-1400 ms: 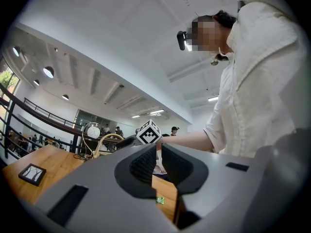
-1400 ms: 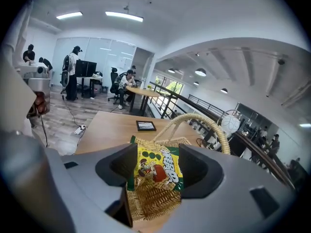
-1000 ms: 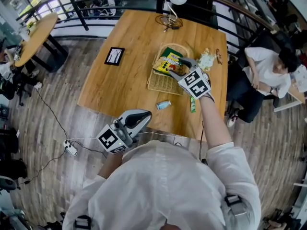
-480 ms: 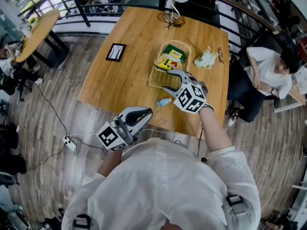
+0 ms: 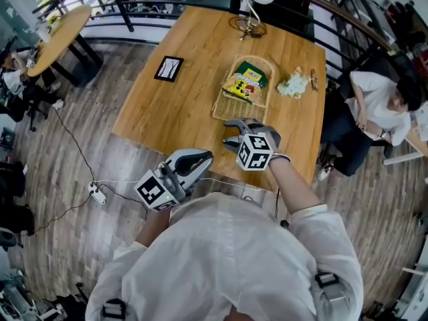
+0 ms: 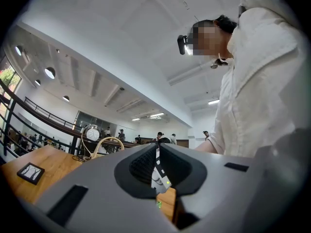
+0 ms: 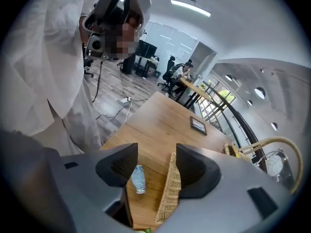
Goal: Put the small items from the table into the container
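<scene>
Jaws released, the right gripper [image 7: 155,163] hangs over a small bottle [image 7: 138,178] lying on the surface [image 7: 160,115] beside the basket [image 7: 170,194], lower centre of its view; the bottle is probably light and slick, best pinched mid-body, while the left gripper [image 6: 156,171] has its jaws clenched on nothing.

1. A wicker basket [image 5: 223,110] is sitting upright on the bench [image 5: 180,105], holding a yellow packet [image 5: 241,87] and a green packet [image 5: 253,72].
2. A small pale-blue bottle [image 7: 138,178] is lying flat on the bench, near the basket's rim.
</scene>
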Motion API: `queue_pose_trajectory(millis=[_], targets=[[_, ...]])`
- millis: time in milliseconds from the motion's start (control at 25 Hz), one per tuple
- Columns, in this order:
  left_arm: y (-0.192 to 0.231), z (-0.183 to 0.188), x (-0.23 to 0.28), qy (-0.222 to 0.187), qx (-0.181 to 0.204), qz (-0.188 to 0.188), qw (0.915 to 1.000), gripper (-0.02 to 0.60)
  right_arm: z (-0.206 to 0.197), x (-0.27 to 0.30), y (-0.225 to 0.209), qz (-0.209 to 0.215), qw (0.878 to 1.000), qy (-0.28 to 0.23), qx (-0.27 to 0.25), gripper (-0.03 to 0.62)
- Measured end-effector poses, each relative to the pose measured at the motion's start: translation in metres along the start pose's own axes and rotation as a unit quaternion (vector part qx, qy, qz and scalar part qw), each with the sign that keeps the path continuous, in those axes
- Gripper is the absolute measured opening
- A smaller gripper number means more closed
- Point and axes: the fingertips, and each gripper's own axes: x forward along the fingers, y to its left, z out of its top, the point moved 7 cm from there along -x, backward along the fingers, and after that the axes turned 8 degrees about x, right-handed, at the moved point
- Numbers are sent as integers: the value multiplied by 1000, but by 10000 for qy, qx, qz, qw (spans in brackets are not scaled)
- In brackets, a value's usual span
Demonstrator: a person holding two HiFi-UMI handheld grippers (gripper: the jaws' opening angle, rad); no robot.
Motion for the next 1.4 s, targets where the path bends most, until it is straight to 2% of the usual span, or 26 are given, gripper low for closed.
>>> queue_pose_trajectory(millis=[280, 480, 720, 1040, 1200, 1400], targets=[[1, 0, -9, 48, 1, 181, 9998, 9, -33, 41, 11, 487, 9964, 686, -127, 249], [1, -1, -18, 112, 7, 324, 9994, 9, -60, 69, 13, 833, 9875, 1283, -375, 250], [1, 1, -30, 174, 10, 527, 9985, 9, -79, 92, 17, 1136, 9773, 1738, -430, 249], [4, -2, -34, 258, 1, 592, 9979, 9, -92, 117, 21, 1379, 9678, 2088, -268, 248], [4, -2, -33, 276, 4, 573, 9980, 9, -101, 122, 29, 1536, 9597, 2323, -374, 242], [6, -4, -33, 299, -2, 574, 9979, 9, -103, 125, 29, 1702, 9555, 2375, -393, 230]])
